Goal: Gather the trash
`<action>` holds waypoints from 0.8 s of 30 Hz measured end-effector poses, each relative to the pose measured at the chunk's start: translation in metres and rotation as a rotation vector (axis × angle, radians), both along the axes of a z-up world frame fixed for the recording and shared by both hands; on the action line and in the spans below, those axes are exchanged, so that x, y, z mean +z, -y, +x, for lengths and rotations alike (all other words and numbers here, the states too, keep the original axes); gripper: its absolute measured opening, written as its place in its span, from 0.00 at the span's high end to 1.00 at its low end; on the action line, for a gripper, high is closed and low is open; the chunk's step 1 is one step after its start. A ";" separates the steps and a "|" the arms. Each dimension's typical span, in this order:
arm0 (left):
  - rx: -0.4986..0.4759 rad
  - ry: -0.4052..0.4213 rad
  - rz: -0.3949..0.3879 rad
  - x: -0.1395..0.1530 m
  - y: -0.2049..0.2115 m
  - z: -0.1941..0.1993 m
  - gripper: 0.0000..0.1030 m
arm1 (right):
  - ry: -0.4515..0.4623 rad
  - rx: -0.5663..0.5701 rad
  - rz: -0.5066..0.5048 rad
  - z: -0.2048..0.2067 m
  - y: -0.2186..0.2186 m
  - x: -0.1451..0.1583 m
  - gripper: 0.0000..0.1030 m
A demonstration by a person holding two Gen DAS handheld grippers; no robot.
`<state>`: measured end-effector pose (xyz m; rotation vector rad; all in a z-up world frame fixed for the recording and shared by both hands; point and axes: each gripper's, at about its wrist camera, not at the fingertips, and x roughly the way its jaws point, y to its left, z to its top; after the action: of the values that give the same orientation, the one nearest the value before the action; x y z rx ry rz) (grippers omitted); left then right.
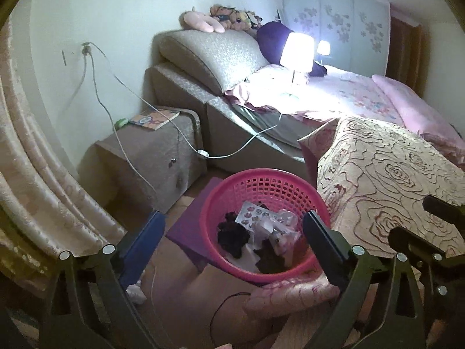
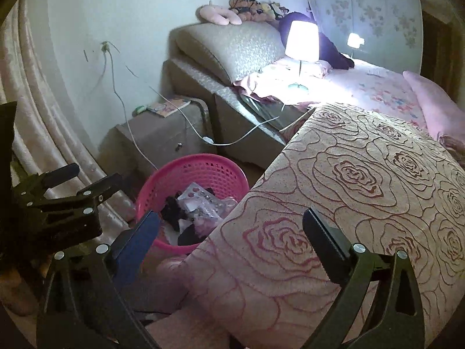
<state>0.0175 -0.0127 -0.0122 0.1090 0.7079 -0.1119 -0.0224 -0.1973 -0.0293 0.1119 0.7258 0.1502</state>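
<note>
Two grippers, left gripper (image 1: 232,226) and right gripper (image 2: 232,226), both spread wide and holding nothing, hover above a pink basket (image 1: 229,181) on the floor beside the rose-patterned bedspread (image 2: 363,189). Next pickup is best approached squarely, closing fully before lifting. Crumpled white scrap (image 1: 136,290) by the left finger is partly hidden; basket contents (image 1: 255,232) are indistinct

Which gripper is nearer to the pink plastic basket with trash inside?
Left. The left gripper hangs open right over the pink plastic basket; the right gripper, also open, is over the rose-patterned blanket beside it.
</note>
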 end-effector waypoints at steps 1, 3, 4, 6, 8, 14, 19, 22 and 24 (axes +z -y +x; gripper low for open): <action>0.000 -0.003 -0.003 0.001 -0.001 -0.003 0.10 | 0.002 -0.001 0.000 -0.002 0.000 0.000 0.07; -0.001 -0.001 -0.009 0.004 -0.001 -0.011 0.10 | 0.007 -0.001 -0.005 -0.008 -0.002 -0.001 0.07; -0.002 0.003 -0.010 0.005 -0.002 -0.016 0.10 | 0.009 -0.001 -0.004 -0.010 -0.002 -0.001 0.07; -0.003 0.006 -0.013 0.006 -0.003 -0.021 0.10 | 0.013 -0.007 0.002 -0.013 -0.001 0.000 0.07; 0.004 0.009 -0.019 0.007 -0.004 -0.023 0.10 | 0.022 -0.015 0.008 -0.016 -0.001 0.001 0.07; 0.013 0.011 -0.017 0.005 -0.004 -0.023 0.10 | 0.045 -0.018 -0.003 -0.024 -0.004 0.004 0.07; 0.007 0.013 -0.017 0.004 -0.002 -0.023 0.10 | 0.039 -0.006 -0.011 -0.024 -0.010 0.001 0.07; 0.001 0.007 -0.019 0.002 -0.002 -0.024 0.10 | 0.041 0.000 -0.022 -0.025 -0.012 0.001 0.07; -0.003 0.005 -0.018 0.001 -0.001 -0.024 0.10 | 0.040 -0.001 -0.022 -0.025 -0.012 0.001 0.07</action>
<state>-0.0063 -0.0117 -0.0112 0.0930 0.7013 -0.1210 -0.0474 -0.1850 -0.0283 0.0880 0.6876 0.1432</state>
